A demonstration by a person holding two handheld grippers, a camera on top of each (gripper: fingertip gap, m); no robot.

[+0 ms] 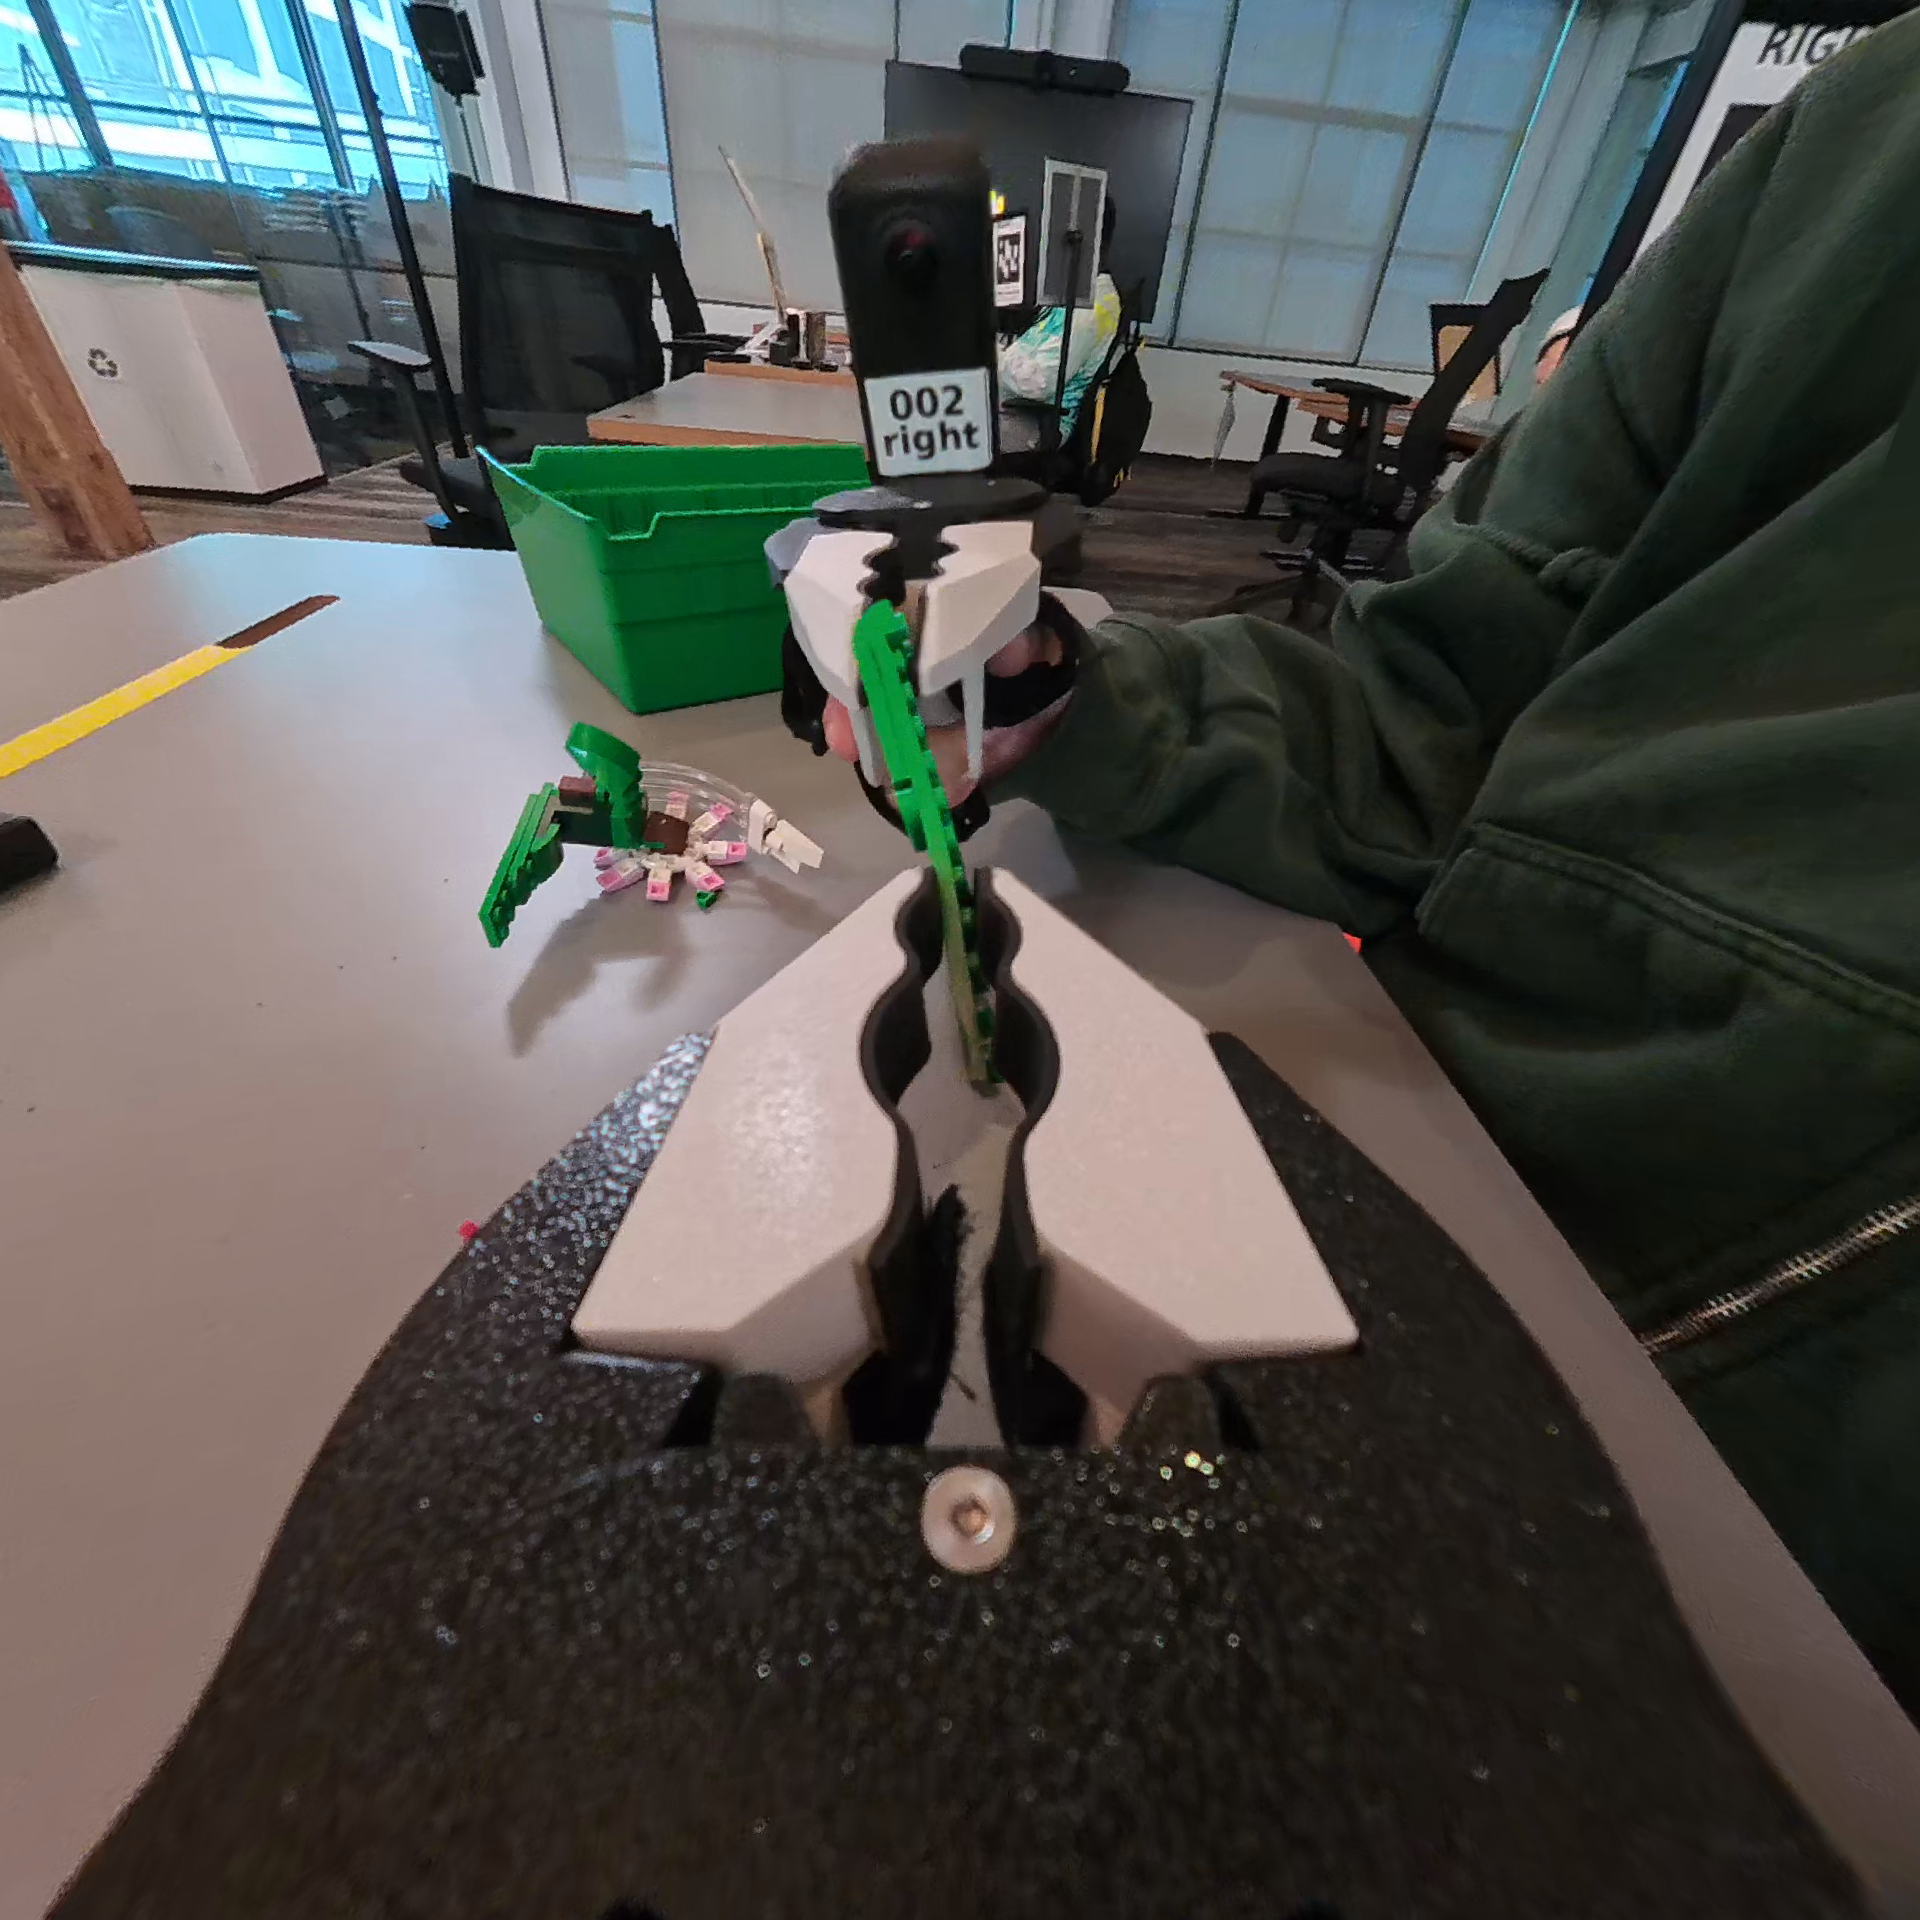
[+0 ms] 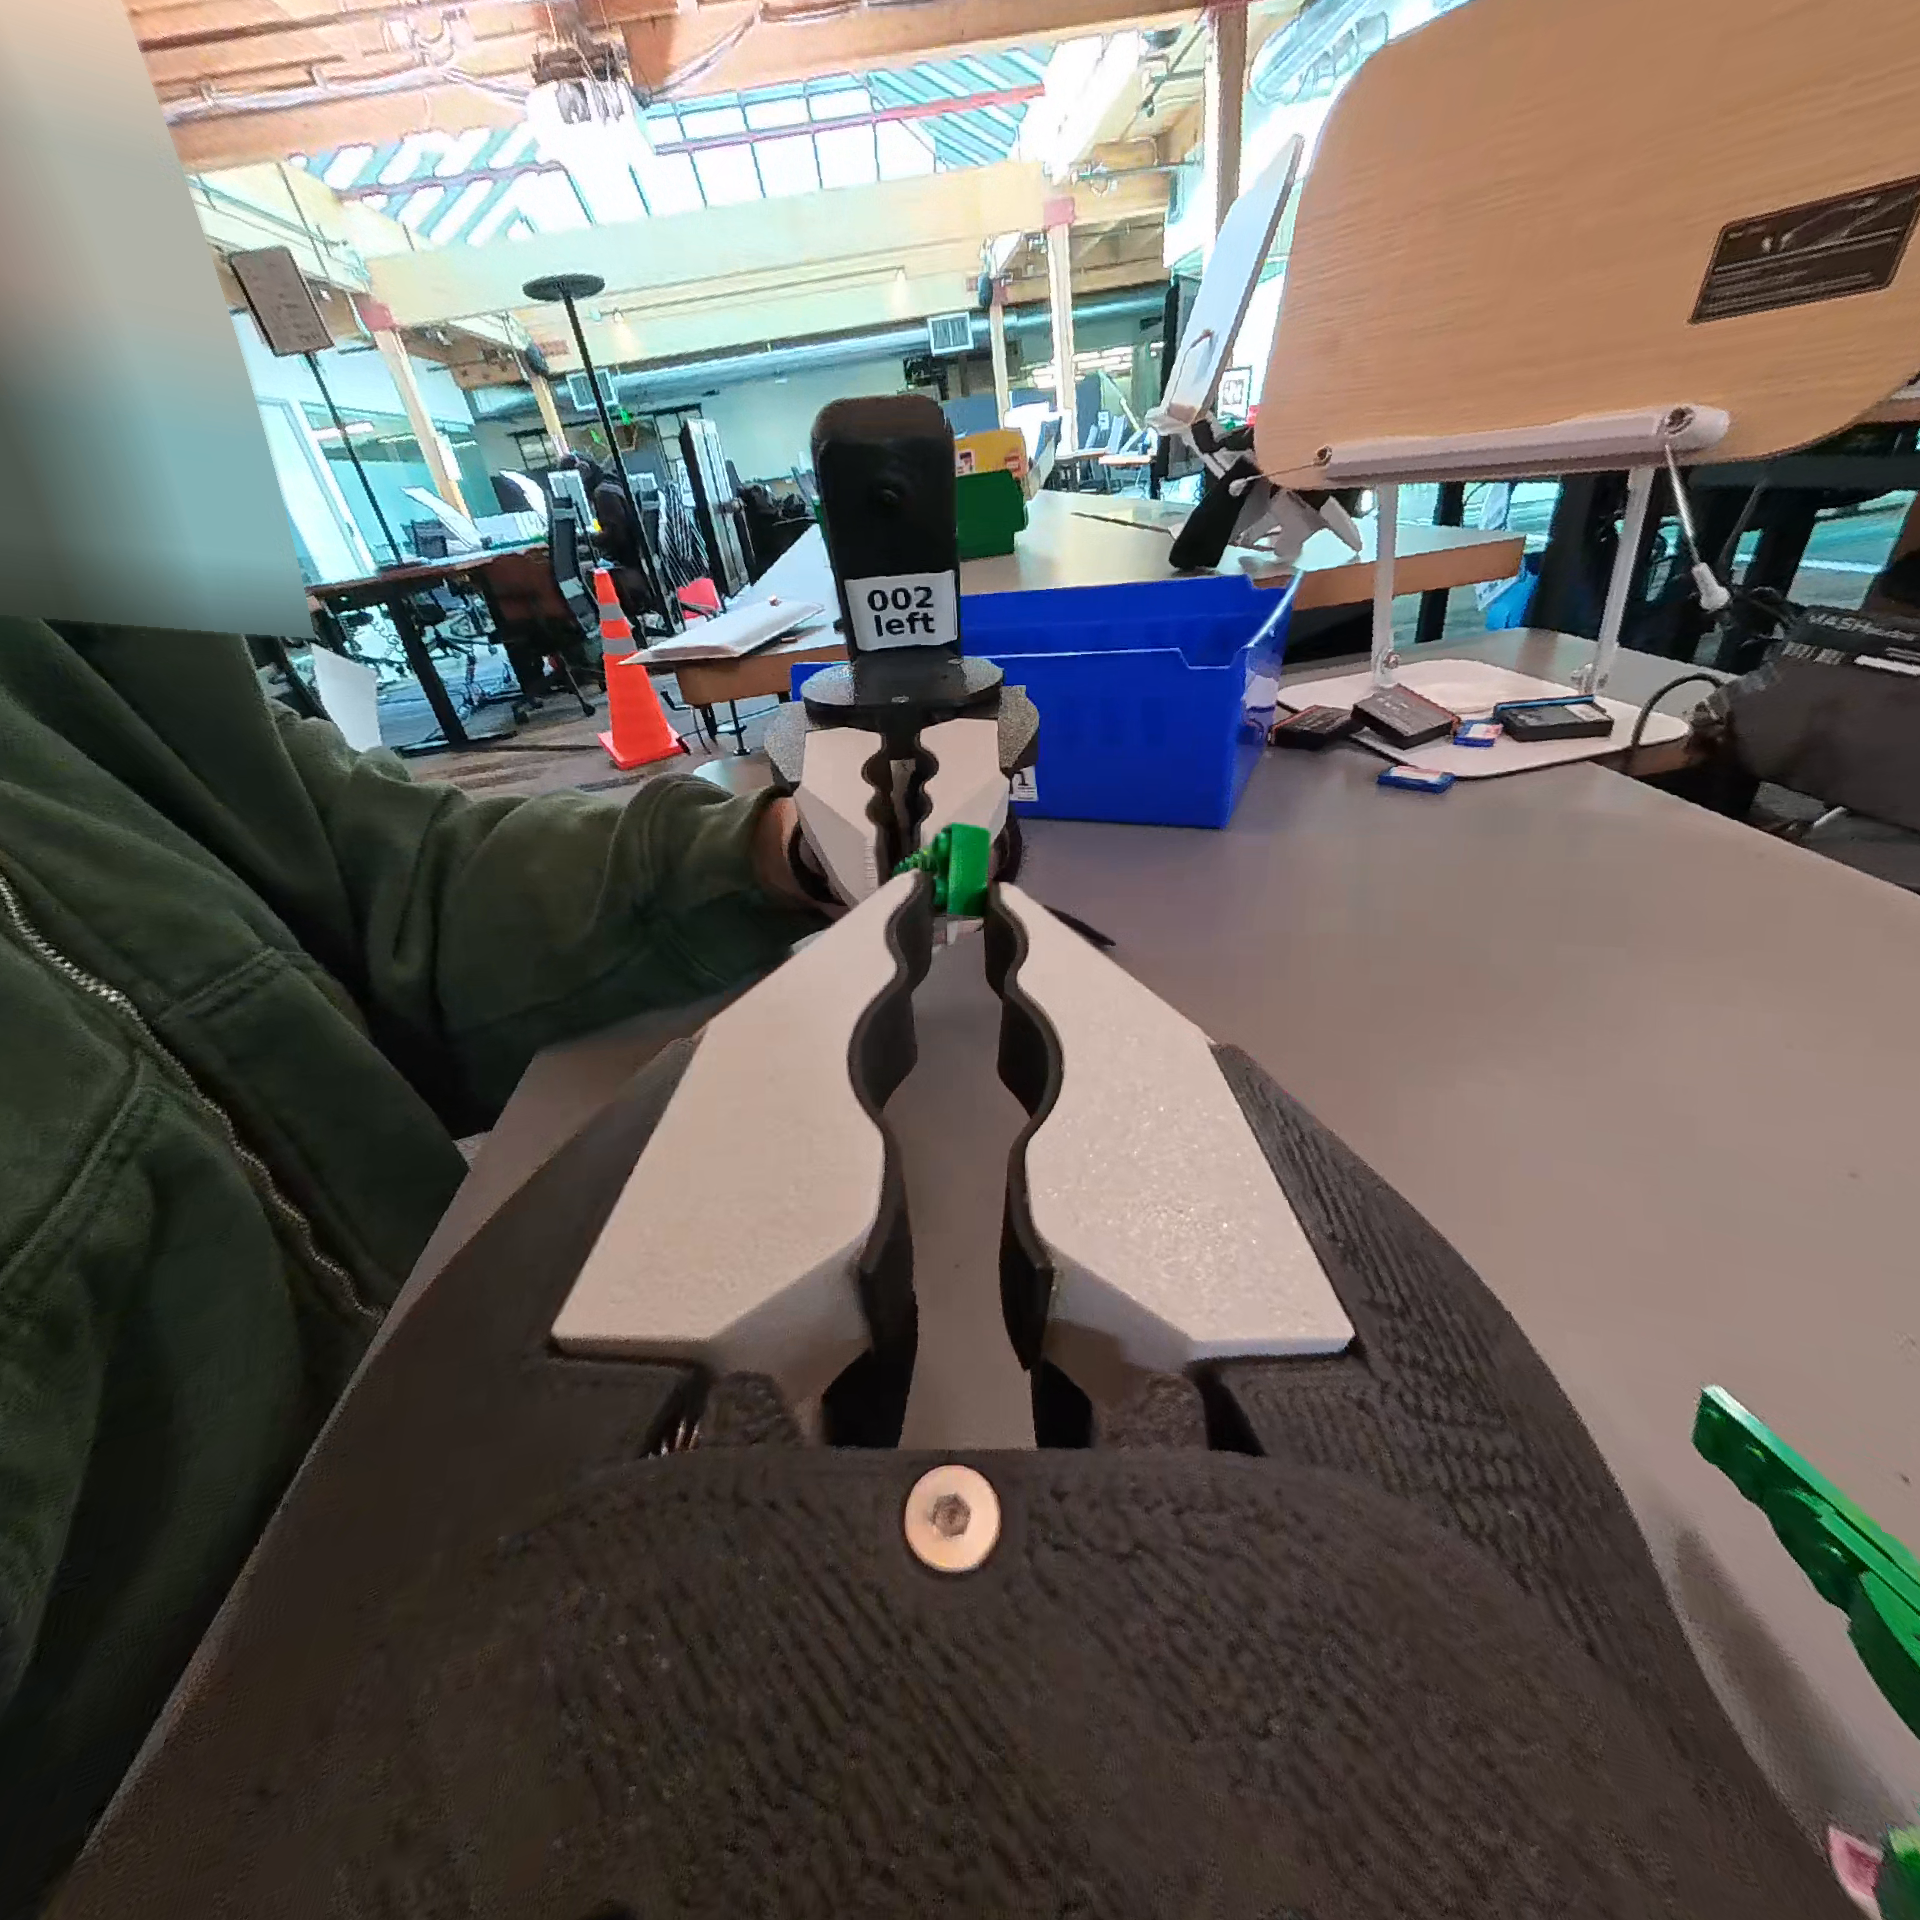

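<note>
A long green brick strip is held in the air between both grippers. My left gripper is shut on its near end, which sits between the wavy black pads. The right gripper, held by a hand in a dark green sleeve, grips the strip's far, upper end. In the right wrist view, my right gripper is shut on the green strip's end, and the left gripper faces it just beyond, tips almost touching. Both are above the grey table.
A small brick plant with green leaves and pink-white petals lies on the table to the left; its green leaf shows at the right wrist view's lower right. A green bin stands behind. A blue bin and a tray of small devices are farther off. The gap from one gripper's tips to the other's is roughly 5 cm.
</note>
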